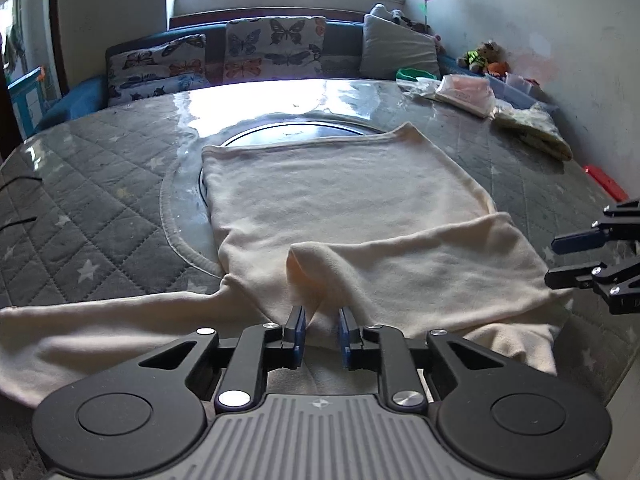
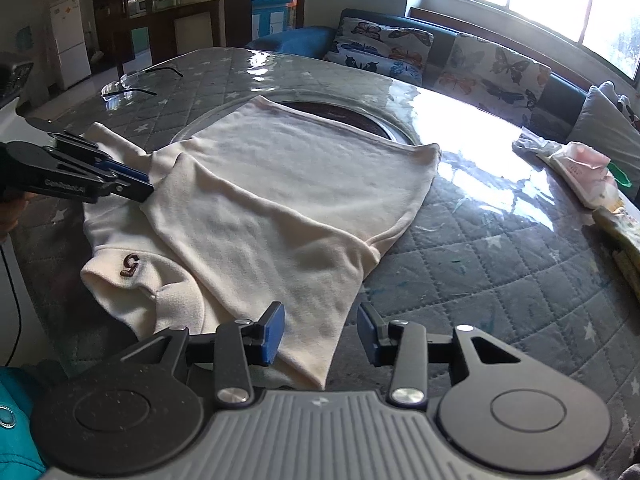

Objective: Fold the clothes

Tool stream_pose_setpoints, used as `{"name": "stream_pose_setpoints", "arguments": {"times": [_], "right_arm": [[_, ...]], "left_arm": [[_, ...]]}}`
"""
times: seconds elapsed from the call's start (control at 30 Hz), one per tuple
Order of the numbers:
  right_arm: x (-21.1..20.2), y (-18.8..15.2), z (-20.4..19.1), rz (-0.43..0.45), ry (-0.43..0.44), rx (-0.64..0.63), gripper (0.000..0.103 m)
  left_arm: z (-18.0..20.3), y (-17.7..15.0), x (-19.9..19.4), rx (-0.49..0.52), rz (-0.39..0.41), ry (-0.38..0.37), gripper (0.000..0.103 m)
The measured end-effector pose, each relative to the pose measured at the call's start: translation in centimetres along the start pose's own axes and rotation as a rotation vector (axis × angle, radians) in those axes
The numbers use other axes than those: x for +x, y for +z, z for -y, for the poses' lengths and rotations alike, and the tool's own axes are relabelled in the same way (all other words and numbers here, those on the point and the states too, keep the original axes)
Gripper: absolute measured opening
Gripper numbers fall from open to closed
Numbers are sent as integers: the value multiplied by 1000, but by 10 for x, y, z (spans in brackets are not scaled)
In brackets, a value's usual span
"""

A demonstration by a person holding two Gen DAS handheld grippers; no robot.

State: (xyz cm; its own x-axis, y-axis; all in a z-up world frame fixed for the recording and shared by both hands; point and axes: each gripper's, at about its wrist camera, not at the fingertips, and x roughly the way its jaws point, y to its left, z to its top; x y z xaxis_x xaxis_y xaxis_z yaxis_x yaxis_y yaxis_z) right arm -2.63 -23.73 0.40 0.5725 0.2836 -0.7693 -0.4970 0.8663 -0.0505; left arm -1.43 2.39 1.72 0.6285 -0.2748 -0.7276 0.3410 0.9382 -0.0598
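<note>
A cream garment (image 1: 340,200) lies spread on the round table, with one sleeve (image 1: 80,332) trailing left along the near edge. In the right wrist view the same garment (image 2: 288,184) shows a folded-over flap and a brown "5" patch (image 2: 130,265). My left gripper (image 1: 322,330) is shut on a bunched fold of the cloth at its near edge; it appears as the left gripper (image 2: 146,190) biting into the flap's corner. My right gripper (image 2: 320,332) is open, the flap's lower corner lying between its blue pads with the right pad clear of the cloth. The right gripper (image 1: 560,260) hovers at the garment's right side.
The table (image 2: 500,248) has a grey quilted star cover under clear plastic and a round recess (image 1: 296,132) in the middle. Eyeglasses (image 2: 136,80) lie far left. Packets (image 1: 464,92) and a red object (image 1: 604,182) sit at the right. A sofa with butterfly cushions (image 1: 276,48) is behind.
</note>
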Motion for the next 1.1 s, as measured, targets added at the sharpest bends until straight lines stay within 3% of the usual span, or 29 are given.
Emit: {"name": "stream_pose_setpoints", "arguments": {"times": [0.17,0.33,0.43,0.53,0.73,0.83,0.97,1.1], "right_arm": [[3,0,-3,0,8,-5,41],[6,0,-6,1,15,-12,41],[6,1,-8,4,19,-18,42],[6,2,-10,10,23,-20,46],[5,1,-10,12,26,-17,48],[6,1,-11,12,25,-16,49],[8,1,-11,14,24,-15,50],[7,1,-13,18,27,-18,51]], "left_arm": [[-1,-3,-11,-6,49,9,4],[-4,-6,-24,-17,87,13,3],[-2,-4,-23,0,92,2,8],[-1,-1,-14,13,85,11,22],[0,-5,1,29,44,9,23],[1,-9,2,45,48,3,19],[1,-12,-6,35,78,26,5],[1,-13,-22,11,132,44,3]]}}
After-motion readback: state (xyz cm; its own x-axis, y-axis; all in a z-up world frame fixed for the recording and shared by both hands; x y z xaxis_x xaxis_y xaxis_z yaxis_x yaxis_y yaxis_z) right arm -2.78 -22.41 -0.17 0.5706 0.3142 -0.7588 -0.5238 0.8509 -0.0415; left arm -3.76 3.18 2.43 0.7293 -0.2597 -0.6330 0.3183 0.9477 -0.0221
